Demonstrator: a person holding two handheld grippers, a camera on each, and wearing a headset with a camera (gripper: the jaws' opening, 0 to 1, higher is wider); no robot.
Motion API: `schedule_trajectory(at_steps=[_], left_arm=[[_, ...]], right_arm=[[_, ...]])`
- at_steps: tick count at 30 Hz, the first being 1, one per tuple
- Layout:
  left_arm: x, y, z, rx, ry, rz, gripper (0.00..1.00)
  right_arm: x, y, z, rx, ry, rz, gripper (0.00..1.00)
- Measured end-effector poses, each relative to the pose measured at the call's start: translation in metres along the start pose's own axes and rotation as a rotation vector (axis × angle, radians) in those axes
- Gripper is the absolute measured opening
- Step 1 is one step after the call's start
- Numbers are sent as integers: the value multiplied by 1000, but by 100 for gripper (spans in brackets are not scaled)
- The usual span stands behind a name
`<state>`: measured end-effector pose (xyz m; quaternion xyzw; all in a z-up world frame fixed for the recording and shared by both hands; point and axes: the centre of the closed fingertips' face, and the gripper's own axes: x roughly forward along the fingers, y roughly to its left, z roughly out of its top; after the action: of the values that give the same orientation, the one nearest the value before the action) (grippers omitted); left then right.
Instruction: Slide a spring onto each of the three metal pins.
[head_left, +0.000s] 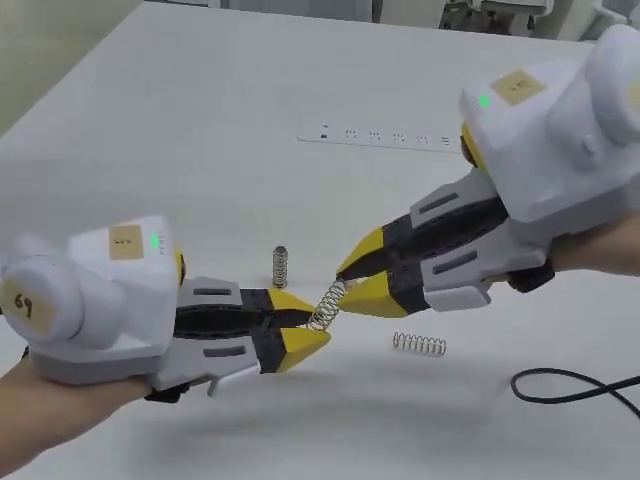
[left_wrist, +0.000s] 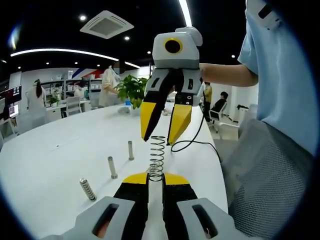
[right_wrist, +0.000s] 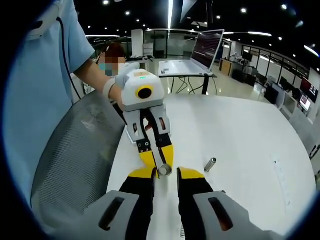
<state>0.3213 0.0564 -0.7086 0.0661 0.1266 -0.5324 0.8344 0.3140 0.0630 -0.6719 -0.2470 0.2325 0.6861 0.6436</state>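
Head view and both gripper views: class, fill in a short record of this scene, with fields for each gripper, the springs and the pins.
left gripper: shut on the lower end of the held spring
right gripper: jaws open, either side of that spring's upper end
pins: three upright; sprung pin, middle bare pin, far bare pin
loose spring: lying flat on the table

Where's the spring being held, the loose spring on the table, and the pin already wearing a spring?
held spring (head_left: 327, 305): head view, middle coils.
loose spring (head_left: 419, 344): head view, middle coils.
sprung pin (head_left: 280, 266): head view, the spring's middle.
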Motion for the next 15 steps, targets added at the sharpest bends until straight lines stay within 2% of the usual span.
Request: schedule_trajectory(at_steps=[2,4,8,10,15], left_arm=[[0,-1,-1,2,3,-2,1],[1,-2,-2,9,10,-6,1],[1,-4,-5,20,23,-14,1],[1,-5,-6,21,28,-17,1],[1,-6,-9,26,40,-21,1]], right_arm=[[0,0,-1,-7,9,0,23],[0,-1,-4,-27,40,0,29],[-2,1,-8,-59,79,28,32],[-3,-1,-17,-91,139,40,33],[-4,-3,-19,-136,180,59,36]])
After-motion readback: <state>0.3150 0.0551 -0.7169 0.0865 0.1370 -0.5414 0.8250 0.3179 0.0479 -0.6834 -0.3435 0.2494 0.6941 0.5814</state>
